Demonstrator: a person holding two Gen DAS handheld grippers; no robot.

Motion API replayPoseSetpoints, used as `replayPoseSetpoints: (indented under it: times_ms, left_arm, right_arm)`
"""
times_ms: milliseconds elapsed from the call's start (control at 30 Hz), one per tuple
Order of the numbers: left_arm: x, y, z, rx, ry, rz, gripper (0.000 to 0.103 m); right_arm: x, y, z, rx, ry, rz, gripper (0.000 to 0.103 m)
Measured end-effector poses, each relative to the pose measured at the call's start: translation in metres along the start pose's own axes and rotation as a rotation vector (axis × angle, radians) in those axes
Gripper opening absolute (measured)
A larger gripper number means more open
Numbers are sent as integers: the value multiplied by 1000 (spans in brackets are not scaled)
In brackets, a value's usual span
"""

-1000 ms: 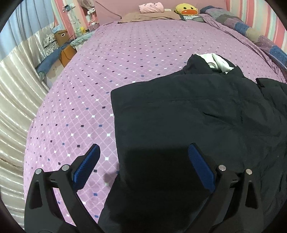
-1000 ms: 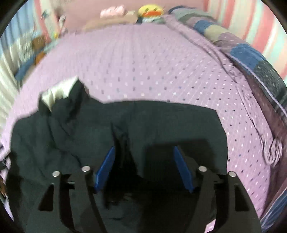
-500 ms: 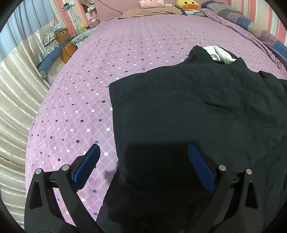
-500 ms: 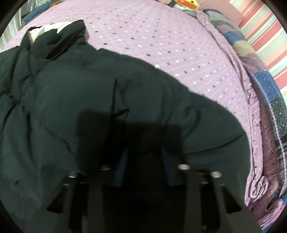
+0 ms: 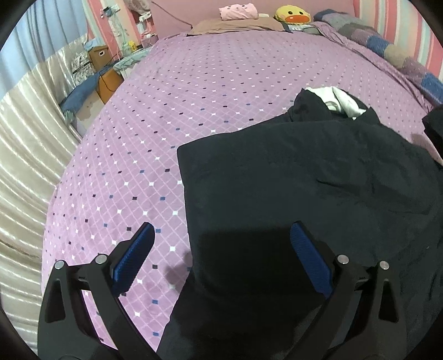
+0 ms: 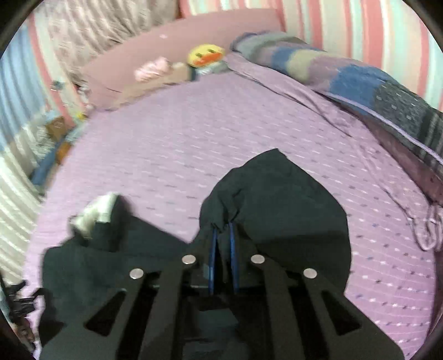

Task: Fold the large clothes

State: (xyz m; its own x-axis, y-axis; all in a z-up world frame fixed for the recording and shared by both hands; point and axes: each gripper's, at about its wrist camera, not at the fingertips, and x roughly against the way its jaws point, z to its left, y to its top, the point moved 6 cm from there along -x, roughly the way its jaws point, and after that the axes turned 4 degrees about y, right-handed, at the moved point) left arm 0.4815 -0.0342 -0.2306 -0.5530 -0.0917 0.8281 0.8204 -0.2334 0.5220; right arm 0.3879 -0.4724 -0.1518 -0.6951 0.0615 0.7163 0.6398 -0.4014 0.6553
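A large black garment [image 5: 304,193] with a white lining at its collar [image 5: 340,101] lies spread on the purple bed cover [image 5: 193,110]. My left gripper [image 5: 221,243] is open and empty, hovering over the garment's left edge. In the right wrist view my right gripper [image 6: 222,229] is shut on a fold of the black garment [image 6: 277,199] and holds it lifted above the bed; the white collar [image 6: 97,213] shows at the left.
Pillows, a pink item [image 5: 238,12] and a yellow duck toy [image 5: 293,15] lie at the bed's head. A patchwork quilt [image 6: 360,80] runs along the striped wall on the right. A bedside cabinet and boxes [image 5: 102,72] stand left of the bed.
My right gripper has closed on the garment's right part and lifted it up. My left gripper has stayed open over the left edge.
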Motion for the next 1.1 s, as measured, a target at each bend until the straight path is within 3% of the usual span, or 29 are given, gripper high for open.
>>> replayPoseSetpoints:
  times_ms: [167, 267, 400, 467, 500, 533, 600, 700, 867, 1100]
  left_arm:
    - [15, -3, 11, 2, 13, -24, 98]
    - [25, -5, 25, -4, 41, -44, 98]
    - [28, -13, 49, 15, 83, -33, 98]
    - [27, -19, 59, 39, 71, -10, 98]
    - [27, -20, 62, 47, 65, -2, 98]
    - [28, -21, 64, 54, 60, 2, 98]
    - [32, -22, 64, 55, 45, 3, 98]
    - [39, -12, 50, 43, 24, -11, 98]
    - [48, 17, -7, 5, -50, -52, 100]
    - [22, 42, -107, -84, -155, -11, 100]
  right_arm:
    - [3, -13, 101, 37, 228, 21, 9]
    - [-5, -37, 169, 98, 333, 80, 9]
    - [-47, -92, 217, 257, 209, 218, 10]
    - [-69, -121, 228, 343, 101, 292, 19]
    - [-71, -127, 231, 360, 79, 307, 36]
    - [-70, -129, 230, 366, 70, 307, 64]
    - [-54, -121, 231, 389, 64, 275, 76]
    - [-26, -93, 212, 408, 12, 223, 77]
    - [-4, -58, 122, 321, -97, 199, 81]
    - [3, -76, -7, 124, -143, 245, 81]
